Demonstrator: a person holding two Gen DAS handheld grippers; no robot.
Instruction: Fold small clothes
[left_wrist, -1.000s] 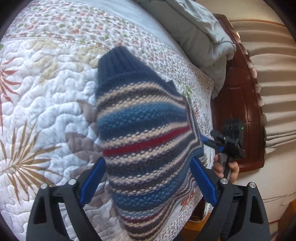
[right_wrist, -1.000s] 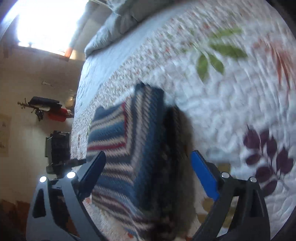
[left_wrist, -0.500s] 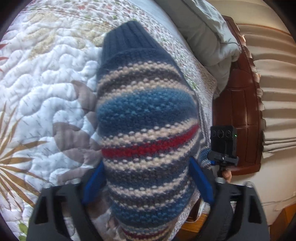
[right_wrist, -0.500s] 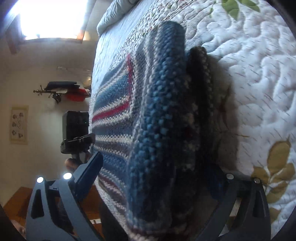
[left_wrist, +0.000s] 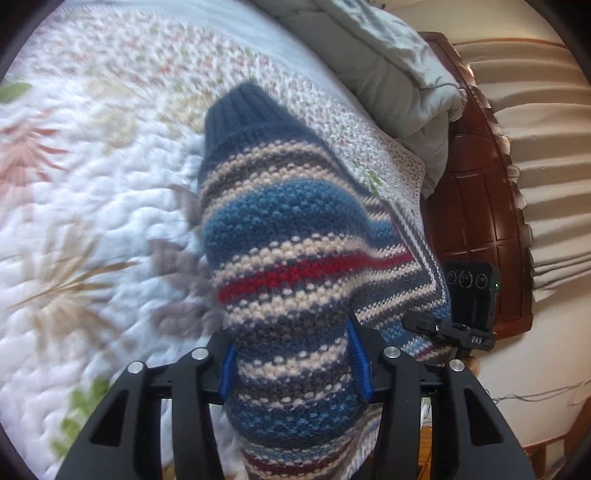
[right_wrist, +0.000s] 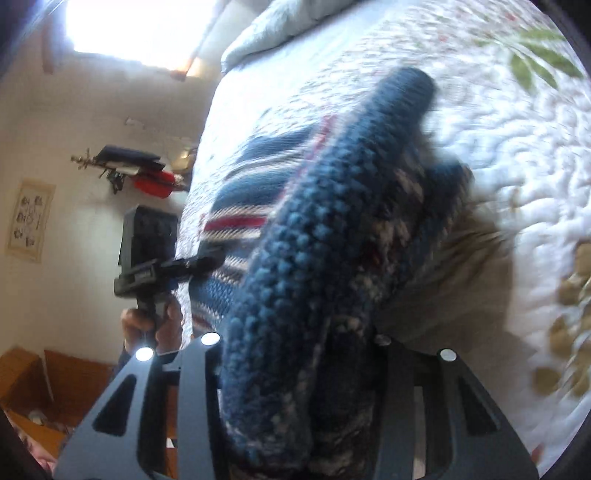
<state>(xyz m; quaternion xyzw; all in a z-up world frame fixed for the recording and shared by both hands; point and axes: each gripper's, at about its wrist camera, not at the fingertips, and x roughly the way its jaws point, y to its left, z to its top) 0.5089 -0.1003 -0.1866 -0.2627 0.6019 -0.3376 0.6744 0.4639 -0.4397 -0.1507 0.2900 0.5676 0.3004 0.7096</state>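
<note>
A striped knit sweater (left_wrist: 295, 251), in blue, cream, grey and red with a navy ribbed cuff, lies folded on the quilted bed. My left gripper (left_wrist: 293, 363) is shut on its near edge, blue pads pressed into the knit. My right gripper (right_wrist: 295, 369) is shut on the thick folded edge of the same sweater (right_wrist: 332, 206); its pads are hidden by the fabric. Each gripper shows in the other's view: the right one (left_wrist: 465, 306) beside the sweater's right edge, the left one (right_wrist: 151, 258) at its left edge.
The white quilt (left_wrist: 92, 221) with leaf prints covers the bed. A grey duvet (left_wrist: 388, 66) is bunched at the head by the dark wooden headboard (left_wrist: 480, 206). The bed's edge and a wooden floor (right_wrist: 44, 398) lie to the left in the right wrist view.
Both grippers moved in from open around the sweater and closed on its edges. The sweater is bunched and lifted a little between the jaws.
</note>
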